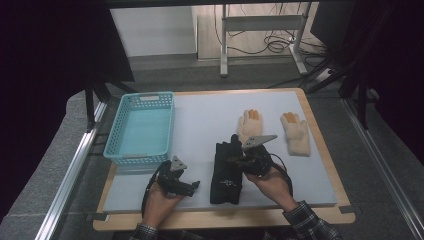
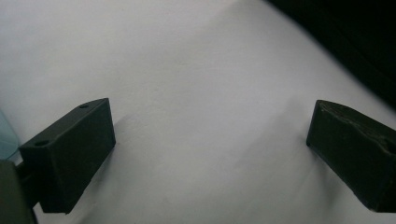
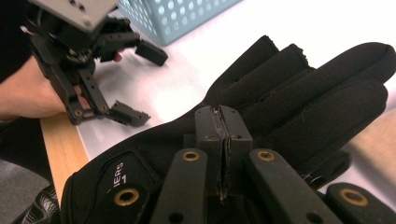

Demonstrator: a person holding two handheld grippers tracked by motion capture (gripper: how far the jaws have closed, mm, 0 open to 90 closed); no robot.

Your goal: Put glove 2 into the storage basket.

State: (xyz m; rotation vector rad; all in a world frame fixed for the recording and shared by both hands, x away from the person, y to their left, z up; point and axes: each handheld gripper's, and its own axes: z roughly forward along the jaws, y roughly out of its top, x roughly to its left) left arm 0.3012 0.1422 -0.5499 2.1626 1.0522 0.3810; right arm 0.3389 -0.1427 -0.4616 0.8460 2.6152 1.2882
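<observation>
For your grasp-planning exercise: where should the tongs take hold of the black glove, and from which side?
Grip the black glove at its cuff edge, coming from the person's side. It lies flat, fingers pointing away, so the near cuff is probably the easiest edge to pinch.

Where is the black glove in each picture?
High view: the black glove lies low at the centre of the table, with the right gripper at its right edge.
Left gripper view: not in this picture; bare white mat between the open jaws.
Right gripper view: the glove spreads across the middle and right, behind the closed jaws.
Shared landmark: the blue basket, top left on the table and at the top of the right gripper view.
</observation>
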